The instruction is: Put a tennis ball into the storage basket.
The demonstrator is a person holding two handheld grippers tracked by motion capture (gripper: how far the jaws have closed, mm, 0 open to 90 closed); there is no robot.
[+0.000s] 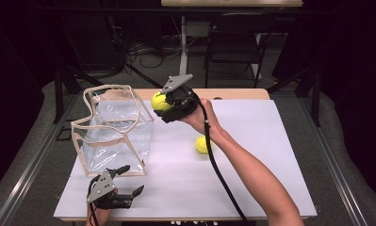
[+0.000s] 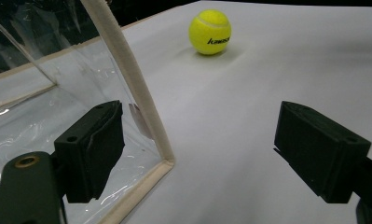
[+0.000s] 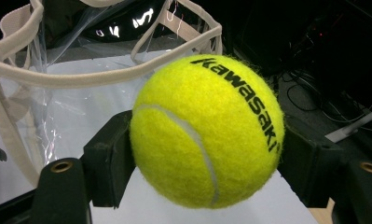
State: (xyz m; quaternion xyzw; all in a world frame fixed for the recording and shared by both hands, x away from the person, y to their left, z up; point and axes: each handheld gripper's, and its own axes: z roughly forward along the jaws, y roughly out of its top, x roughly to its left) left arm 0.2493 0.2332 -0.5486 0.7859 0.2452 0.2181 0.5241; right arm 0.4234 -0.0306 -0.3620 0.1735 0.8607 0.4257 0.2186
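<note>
I have the right claw [image 1: 163, 104] clamped on a yellow tennis ball [image 3: 207, 130], both pads pressed into its felt, and it hangs above the desk just right of the clear bag's [image 1: 112, 132] open top. The ball isn't over the opening yet, so I judge this drop as half done: lifted, carried close, not released. A second tennis ball [image 1: 202, 144] lies on the desk right of the bag, well apart from it; that one is left to fetch. I can't make out any ball inside the bag through its plastic walls.

My left claw [image 1: 124, 181] sits low at the near left, jaws spread wide and gripping nothing, with the bag's near corner and its beige trim [image 2: 141, 107] between them but not pinched.

The desk [image 1: 251, 188] is a plain white sheet on a wooden top, matte and bare otherwise. Beyond it the room is dark: black curtains, a chair [image 1: 235, 44], cables on the floor [image 1: 148, 49].
</note>
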